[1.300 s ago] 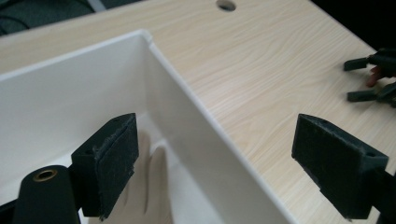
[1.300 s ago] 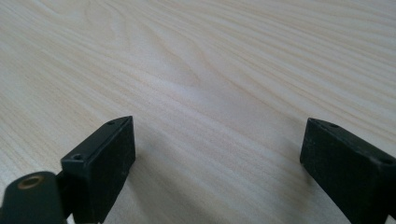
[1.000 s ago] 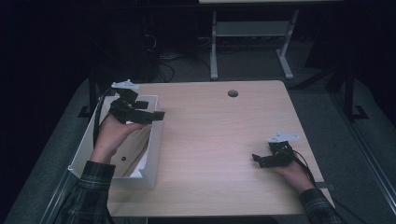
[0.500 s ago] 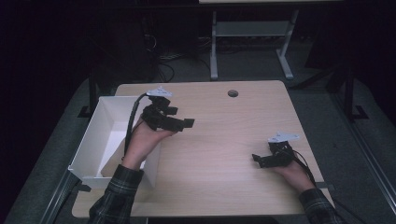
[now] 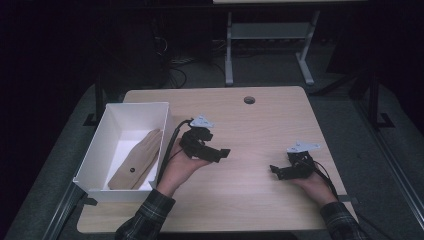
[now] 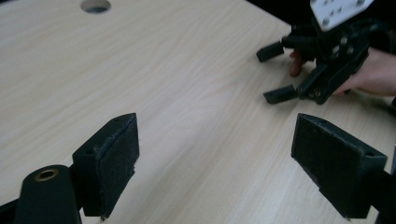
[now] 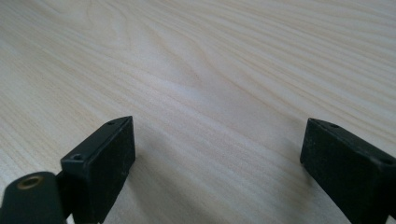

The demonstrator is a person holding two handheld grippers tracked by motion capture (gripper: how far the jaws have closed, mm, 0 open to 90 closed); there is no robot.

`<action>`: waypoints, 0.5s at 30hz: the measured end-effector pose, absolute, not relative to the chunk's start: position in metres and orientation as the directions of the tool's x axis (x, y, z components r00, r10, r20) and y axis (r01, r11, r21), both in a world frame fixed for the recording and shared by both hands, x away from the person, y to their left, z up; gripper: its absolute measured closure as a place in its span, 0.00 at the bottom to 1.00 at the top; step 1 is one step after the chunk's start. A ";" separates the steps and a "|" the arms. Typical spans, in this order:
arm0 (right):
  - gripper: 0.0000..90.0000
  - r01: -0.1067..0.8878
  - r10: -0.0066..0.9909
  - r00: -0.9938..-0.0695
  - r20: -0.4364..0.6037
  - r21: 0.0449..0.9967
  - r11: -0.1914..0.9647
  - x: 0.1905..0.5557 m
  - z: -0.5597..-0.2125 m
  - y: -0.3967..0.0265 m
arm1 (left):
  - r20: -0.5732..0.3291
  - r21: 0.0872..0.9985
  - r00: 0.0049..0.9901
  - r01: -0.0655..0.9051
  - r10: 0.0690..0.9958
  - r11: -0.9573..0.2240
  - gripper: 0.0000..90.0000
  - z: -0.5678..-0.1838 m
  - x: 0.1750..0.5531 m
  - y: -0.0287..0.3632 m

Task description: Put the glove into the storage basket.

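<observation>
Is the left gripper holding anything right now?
No. In the left gripper view the left gripper has its jaws wide apart with bare wooden table between them, while the tan wooden piece lies in the white box.

right tool (image 7: 217, 172) with black jaws spread wide, nothing between them, pale wood-grain table (image 7: 224, 70) beneath

Both sleeves (image 5: 150, 212) are dark plaid. Each gripper, left (image 5: 220, 154) and right (image 5: 276, 171), is black with a grey three-cornered plate (image 5: 202, 121) on top and a black cable (image 5: 170, 145). The jaws carry flat, rough black pads (image 6: 119, 163); a brass-ringed hole (image 6: 46, 175) sits at seven o'clock.
</observation>
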State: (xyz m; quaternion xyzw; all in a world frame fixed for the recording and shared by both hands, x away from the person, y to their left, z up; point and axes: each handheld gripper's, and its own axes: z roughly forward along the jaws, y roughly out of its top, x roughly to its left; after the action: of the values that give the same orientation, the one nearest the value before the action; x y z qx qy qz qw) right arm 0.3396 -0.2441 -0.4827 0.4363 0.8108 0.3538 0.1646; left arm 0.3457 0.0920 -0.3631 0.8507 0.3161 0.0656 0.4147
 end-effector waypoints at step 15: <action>0.11 0.591 0.824 -0.565 0.042 0.717 0.369 0.340 -0.483 -0.244 | -0.099 0.719 0.841 0.430 0.532 -0.546 0.16 -0.428 0.335 0.081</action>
State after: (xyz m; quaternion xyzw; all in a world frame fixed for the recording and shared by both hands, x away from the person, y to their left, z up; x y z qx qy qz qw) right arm 0.3396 -0.2440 -0.4827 0.4363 0.8109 0.3536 0.1645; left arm 0.3346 0.0805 -0.4284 0.8766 0.2744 0.0656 0.3898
